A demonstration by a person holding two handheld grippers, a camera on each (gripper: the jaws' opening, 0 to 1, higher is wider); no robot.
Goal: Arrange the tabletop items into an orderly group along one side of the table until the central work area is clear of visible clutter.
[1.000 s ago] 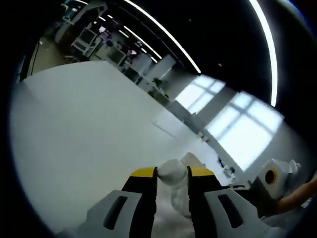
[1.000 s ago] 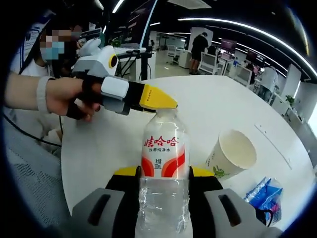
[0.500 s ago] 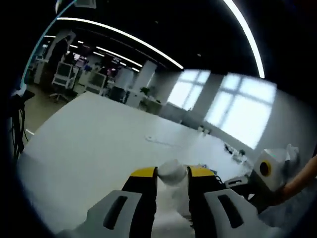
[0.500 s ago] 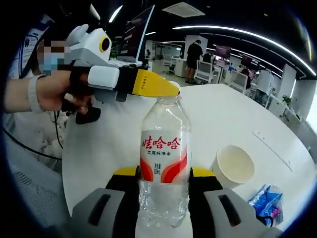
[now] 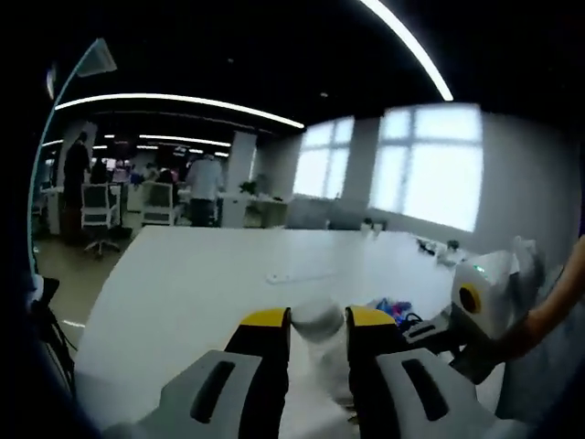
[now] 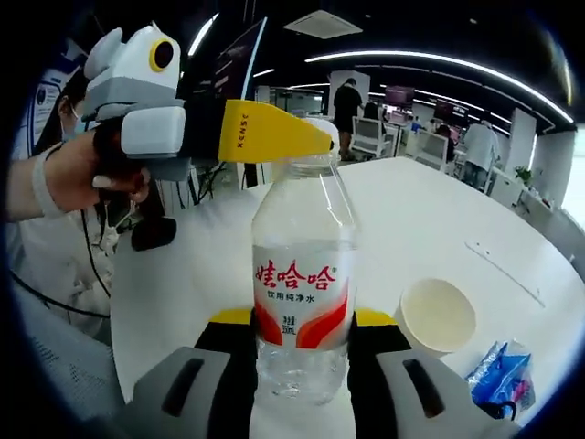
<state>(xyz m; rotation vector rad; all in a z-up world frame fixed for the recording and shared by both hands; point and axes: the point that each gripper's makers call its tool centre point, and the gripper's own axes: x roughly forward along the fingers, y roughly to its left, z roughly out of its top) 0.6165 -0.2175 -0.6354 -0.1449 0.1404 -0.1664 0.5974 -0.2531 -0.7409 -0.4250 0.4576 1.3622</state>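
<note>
Gripping the white bottle cap, the left gripper has its jaws clamped on it, apparently to twist it; the white table lies beyond. In the right gripper view, the right gripper clamps the clear plastic water bottle, steadying it above the table, beside a white paper cup and blue packet.

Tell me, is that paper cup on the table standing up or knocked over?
Upright: the paper cup stands on the white table, its open mouth facing up.
</note>
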